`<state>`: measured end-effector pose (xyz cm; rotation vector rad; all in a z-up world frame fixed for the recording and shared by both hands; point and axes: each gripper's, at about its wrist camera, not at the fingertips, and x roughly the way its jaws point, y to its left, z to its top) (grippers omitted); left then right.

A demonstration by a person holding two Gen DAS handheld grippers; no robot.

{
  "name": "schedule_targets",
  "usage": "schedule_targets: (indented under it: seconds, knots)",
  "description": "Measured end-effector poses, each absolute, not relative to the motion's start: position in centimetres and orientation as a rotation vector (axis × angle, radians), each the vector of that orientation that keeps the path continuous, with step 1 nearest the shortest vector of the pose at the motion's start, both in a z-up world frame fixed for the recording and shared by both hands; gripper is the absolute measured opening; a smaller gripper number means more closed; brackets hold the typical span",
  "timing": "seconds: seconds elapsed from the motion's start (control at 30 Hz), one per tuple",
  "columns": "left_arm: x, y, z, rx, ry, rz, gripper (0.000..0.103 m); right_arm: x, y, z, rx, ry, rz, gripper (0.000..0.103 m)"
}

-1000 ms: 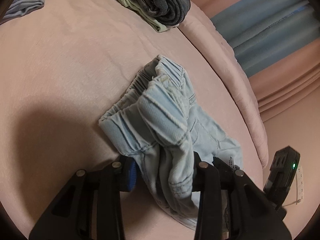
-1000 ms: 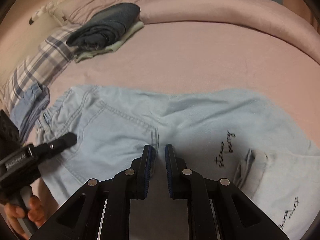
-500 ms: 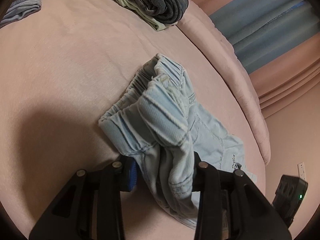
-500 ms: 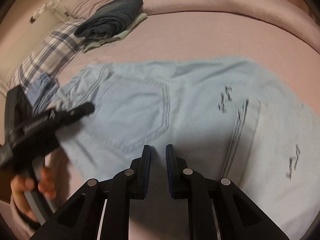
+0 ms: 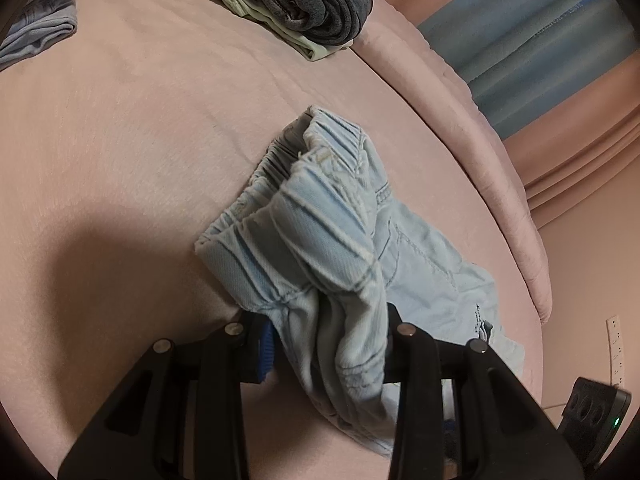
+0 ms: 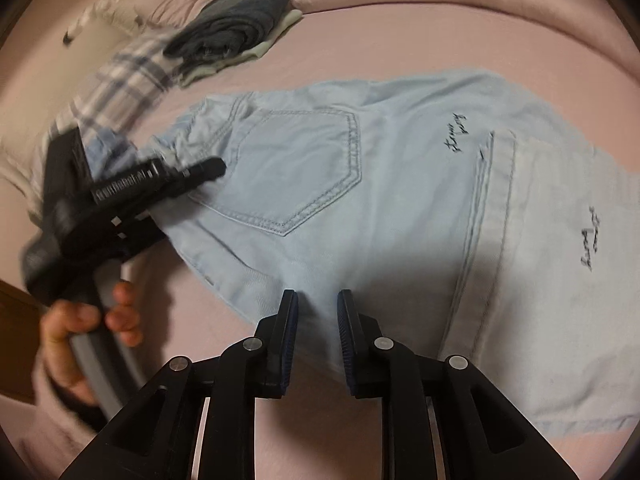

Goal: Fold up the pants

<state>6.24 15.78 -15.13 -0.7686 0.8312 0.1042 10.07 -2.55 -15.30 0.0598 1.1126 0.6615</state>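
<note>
Light blue denim pants (image 6: 360, 184) lie on the pink bed, back pocket up, with the legs folded over at the right. My left gripper (image 5: 328, 332) is shut on the pants' elastic waistband (image 5: 304, 220), bunching it. It also shows in the right wrist view (image 6: 200, 172), held by a hand at the waist end. My right gripper (image 6: 316, 312) is empty, with its jaws a narrow gap apart. It hovers above the near edge of the pants.
A stack of folded dark and pale green clothes (image 5: 296, 4) lies at the far side of the bed (image 5: 120, 140). A plaid pillow (image 6: 120, 84) and another blue garment (image 5: 36, 28) lie near it. A rolled pink duvet (image 5: 460, 120) runs along the bed's edge.
My right gripper has pulled back toward the near edge of the pants and its jaws have parted slightly. My left gripper keeps its hold on the waistband.
</note>
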Motion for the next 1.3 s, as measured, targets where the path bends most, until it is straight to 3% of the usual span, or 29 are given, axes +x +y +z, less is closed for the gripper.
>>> schedule_targets:
  seconds: [0.33,0.67,0.83,1.0,1.13,1.3]
  knots:
    - [6.5,15.6,-15.2,-0.731,0.838,0.100,0.037,17.6,-1.8,-13.9,0.023,0.928,0.511,0.021]
    - [7.0,15.3,-15.1,-0.688,0.848,0.095,0.037,18.8,-1.6,-14.7,0.011,1.005,0.489,0.022]
    - [7.4,15.2,-14.9,-0.663,0.866,0.097,0.037,15.5,-3.6,-15.4,0.118,1.084,0.545,0.029]
    - [7.9,15.0,-14.7,-0.637,0.891,0.107,0.037,12.3,-3.8,-15.6,0.120,1.102,0.589,0.030]
    - [8.3,15.1,-14.2,-0.659,0.916,0.109,0.034,10.3,-3.5,-15.7,0.111,1.102,0.619,0.034]
    - [8.2,14.0,-12.2,-0.602,0.878,0.094,0.021,10.1,-4.0,-15.7,0.159,1.084,0.652,0.036]
